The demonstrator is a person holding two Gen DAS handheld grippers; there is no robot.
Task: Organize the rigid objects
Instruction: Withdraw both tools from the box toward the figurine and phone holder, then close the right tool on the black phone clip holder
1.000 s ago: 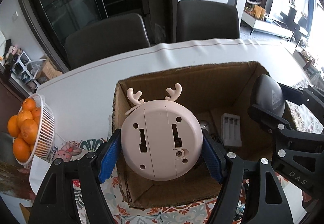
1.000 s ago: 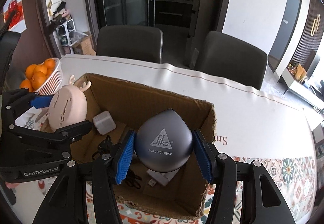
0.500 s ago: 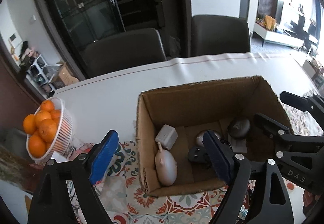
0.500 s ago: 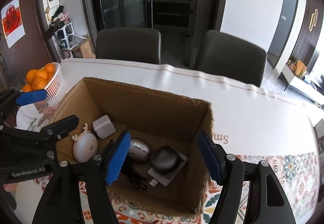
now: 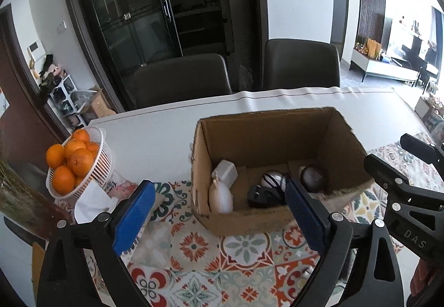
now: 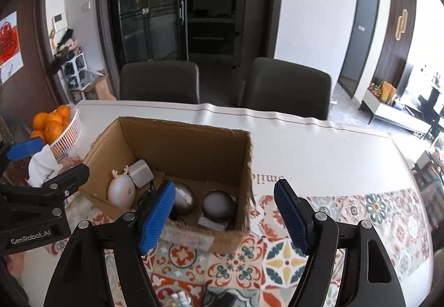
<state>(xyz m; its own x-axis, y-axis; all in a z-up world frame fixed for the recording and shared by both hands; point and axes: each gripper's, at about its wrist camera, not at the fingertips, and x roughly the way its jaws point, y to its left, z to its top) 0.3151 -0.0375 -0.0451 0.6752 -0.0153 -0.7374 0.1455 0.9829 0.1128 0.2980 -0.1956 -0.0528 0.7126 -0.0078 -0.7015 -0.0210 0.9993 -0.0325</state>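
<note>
An open cardboard box (image 5: 266,124) (image 6: 177,128) stands on the table. Inside it lie a pink round device with antlers (image 5: 220,197) (image 6: 121,192), a grey dome (image 5: 313,174) (image 6: 219,203), a silver mouse-like object (image 5: 273,179) (image 6: 183,197), a white cube (image 5: 228,172) (image 6: 141,172) and a black cable (image 5: 260,196). My left gripper (image 5: 218,186) hovers in front of the box's near left corner, its jaws opening and nothing between them. My right gripper (image 6: 224,185) hangs before the near right corner, its jaws also opening and empty.
A white basket of oranges (image 5: 80,165) (image 6: 59,129) sits left of the box beside crumpled white paper (image 5: 88,201). A patterned cloth (image 5: 194,248) covers the near table. Two dark chairs (image 6: 285,85) stand behind the far edge.
The left gripper let go of the pink antlered device and the right let go of the grey dome; both now lie in the box. Both grippers pulled back and up, jaws wider.
</note>
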